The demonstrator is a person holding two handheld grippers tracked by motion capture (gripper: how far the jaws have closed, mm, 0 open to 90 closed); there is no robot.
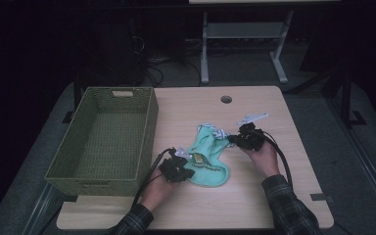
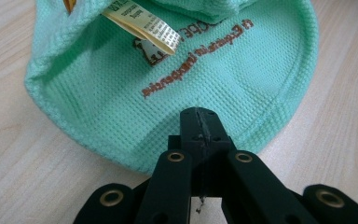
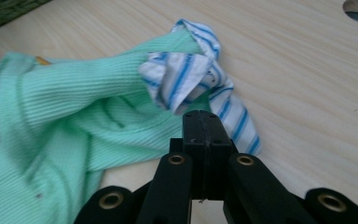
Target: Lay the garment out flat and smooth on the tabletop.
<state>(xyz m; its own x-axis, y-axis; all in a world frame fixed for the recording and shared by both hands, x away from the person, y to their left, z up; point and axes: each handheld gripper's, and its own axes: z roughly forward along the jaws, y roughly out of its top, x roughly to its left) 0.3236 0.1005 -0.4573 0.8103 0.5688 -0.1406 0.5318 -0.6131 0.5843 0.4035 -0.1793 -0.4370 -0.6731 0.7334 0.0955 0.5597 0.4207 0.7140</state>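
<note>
A mint-green waffle-knit bib (image 1: 209,164) with brown lettering lies crumpled on the wooden table (image 1: 254,196). The left gripper view has its rounded end (image 2: 121,93) and a yellow care label (image 2: 142,23). My left gripper (image 1: 190,172) is at the bib's near left hem, and its jaws (image 2: 200,116) are pressed together right on that hem. My right gripper (image 1: 231,139) reaches in from the right. Its jaws (image 3: 201,119) are closed where the blue-and-white striped strap (image 3: 191,79) meets the green cloth (image 3: 74,102).
A green woven basket (image 1: 149,132), empty, stands on the left half of the table, close to the left hand. A round cable hole (image 1: 226,99) sits near the far edge. Black cables trail from both grippers toward the person.
</note>
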